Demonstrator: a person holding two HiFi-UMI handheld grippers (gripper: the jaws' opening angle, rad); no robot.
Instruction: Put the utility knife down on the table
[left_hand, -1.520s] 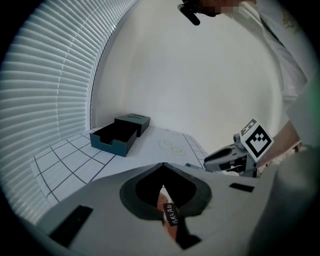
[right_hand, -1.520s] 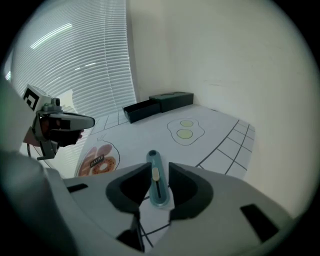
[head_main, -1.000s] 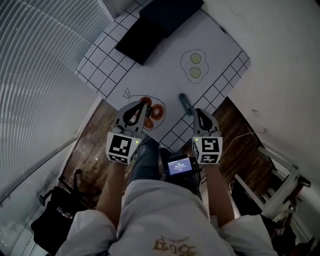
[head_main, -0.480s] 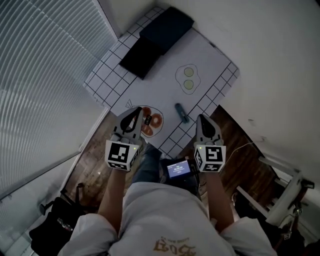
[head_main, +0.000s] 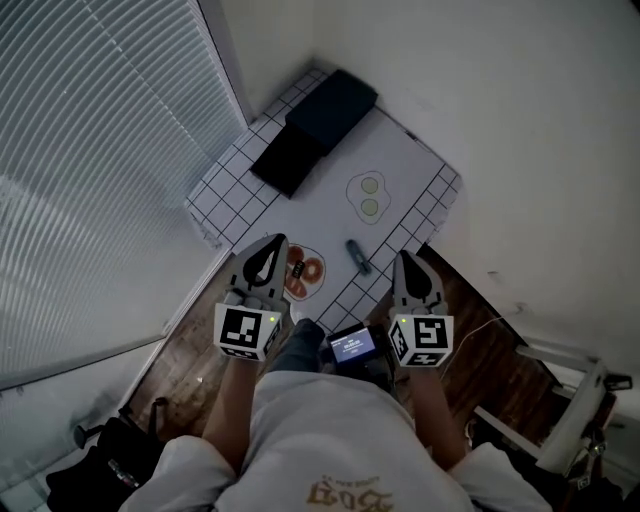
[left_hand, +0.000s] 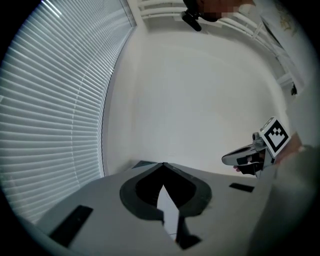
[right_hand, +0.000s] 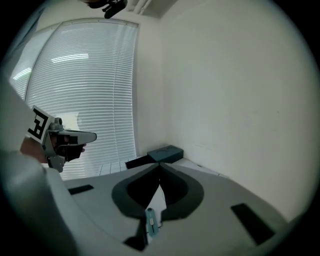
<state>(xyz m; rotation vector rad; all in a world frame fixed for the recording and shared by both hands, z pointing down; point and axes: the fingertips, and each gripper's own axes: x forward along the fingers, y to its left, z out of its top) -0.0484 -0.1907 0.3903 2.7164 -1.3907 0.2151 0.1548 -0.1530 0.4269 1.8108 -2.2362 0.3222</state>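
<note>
The blue-grey utility knife (head_main: 357, 256) lies on the white table cloth (head_main: 310, 205) near the table's front edge, with nothing holding it. Both grippers hover above and in front of the table, apart from the knife. My left gripper (head_main: 269, 248) is over the printed plate (head_main: 303, 272), its jaws closed together and empty (left_hand: 163, 164). To the right of the knife, my right gripper (head_main: 405, 262) is shut and empty (right_hand: 160, 164). In the right gripper view the knife (right_hand: 150, 223) shows far below through the gap behind the jaws.
A black box (head_main: 315, 125) and a dark flat pad lie at the table's far end, with a fried-egg print (head_main: 366, 194) mid-cloth. Window blinds (head_main: 90, 150) run along the left and a white wall stands behind. Wooden floor, a black bag (head_main: 110, 450) and a white rack (head_main: 570, 390) surround the table.
Both grippers have risen away from the table, and the table looks smaller and farther off. The knife stays lying where it was. Both jaws remain closed.
</note>
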